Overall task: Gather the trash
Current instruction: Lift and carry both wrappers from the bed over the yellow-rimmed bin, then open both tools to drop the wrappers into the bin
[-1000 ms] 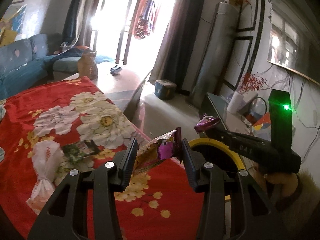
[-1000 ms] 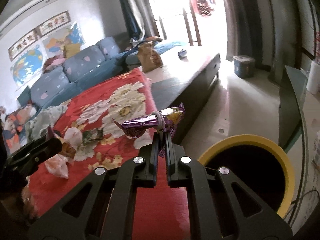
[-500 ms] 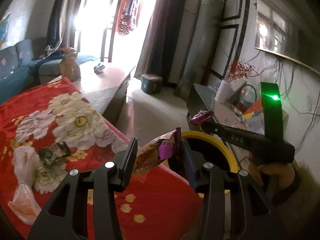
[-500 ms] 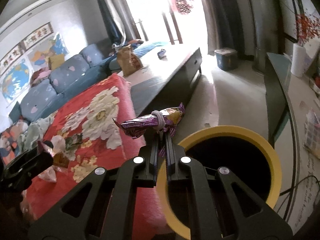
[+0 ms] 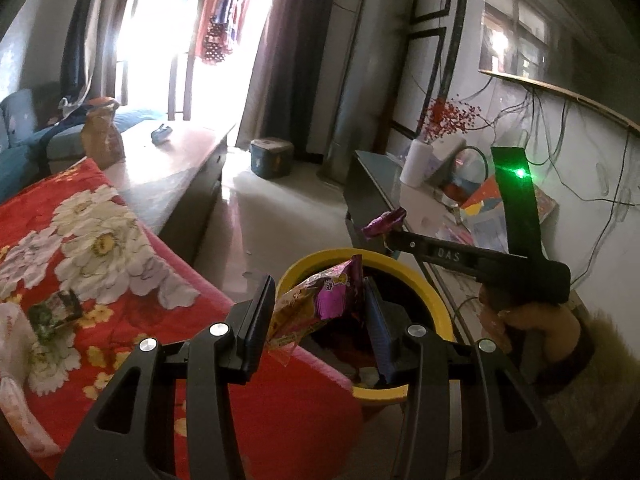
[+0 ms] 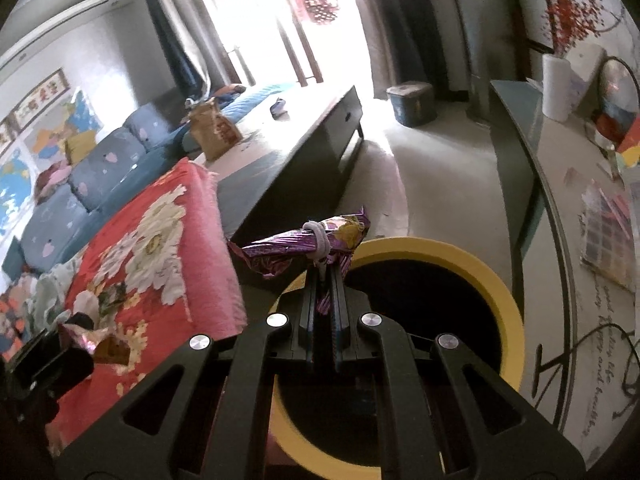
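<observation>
My left gripper (image 5: 316, 304) is shut on a pink and yellow snack wrapper (image 5: 320, 300) and holds it over the near rim of the yellow trash bin (image 5: 420, 280). My right gripper (image 6: 325, 280) is shut on a rolled purple wrapper (image 6: 296, 246) tied with a white band, held above the rim of the bin (image 6: 492, 280). The right gripper also shows in the left wrist view (image 5: 386, 236), over the bin's far side. The left gripper shows at the lower left of the right wrist view (image 6: 76, 336).
A red floral blanket (image 5: 100, 240) covers the table to the left, with a dark green wrapper (image 5: 56, 312) and a white plastic bag (image 5: 16, 360) on it. A long low table (image 6: 280, 152) lies beyond. A glass side table (image 6: 560, 184) with clutter stands to the right.
Both grippers have moved right, off the blanket and toward the bin, each carrying its wrapper. The bin now sits directly under them.
</observation>
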### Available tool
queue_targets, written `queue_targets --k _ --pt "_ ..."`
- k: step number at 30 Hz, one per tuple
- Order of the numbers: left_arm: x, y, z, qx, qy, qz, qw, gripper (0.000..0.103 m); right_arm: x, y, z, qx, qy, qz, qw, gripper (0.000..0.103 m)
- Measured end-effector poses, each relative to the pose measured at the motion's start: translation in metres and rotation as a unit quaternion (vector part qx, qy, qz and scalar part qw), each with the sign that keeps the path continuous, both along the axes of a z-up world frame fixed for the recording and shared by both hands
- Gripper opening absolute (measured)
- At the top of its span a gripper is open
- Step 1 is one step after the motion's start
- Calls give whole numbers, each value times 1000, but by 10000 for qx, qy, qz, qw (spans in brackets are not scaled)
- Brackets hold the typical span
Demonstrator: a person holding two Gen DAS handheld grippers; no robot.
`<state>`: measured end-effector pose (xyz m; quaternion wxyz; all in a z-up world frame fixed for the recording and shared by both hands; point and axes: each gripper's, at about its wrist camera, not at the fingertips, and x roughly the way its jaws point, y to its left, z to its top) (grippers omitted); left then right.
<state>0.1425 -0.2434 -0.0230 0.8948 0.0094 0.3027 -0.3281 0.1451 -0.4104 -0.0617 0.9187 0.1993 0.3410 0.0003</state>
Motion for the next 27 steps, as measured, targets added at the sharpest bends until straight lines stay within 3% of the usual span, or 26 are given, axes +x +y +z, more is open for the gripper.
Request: queue_targets --k 27 --pt "10 -71 -47 234 366 -620 9971 42 -6 -53 -53 310 640 -502 9962 4"
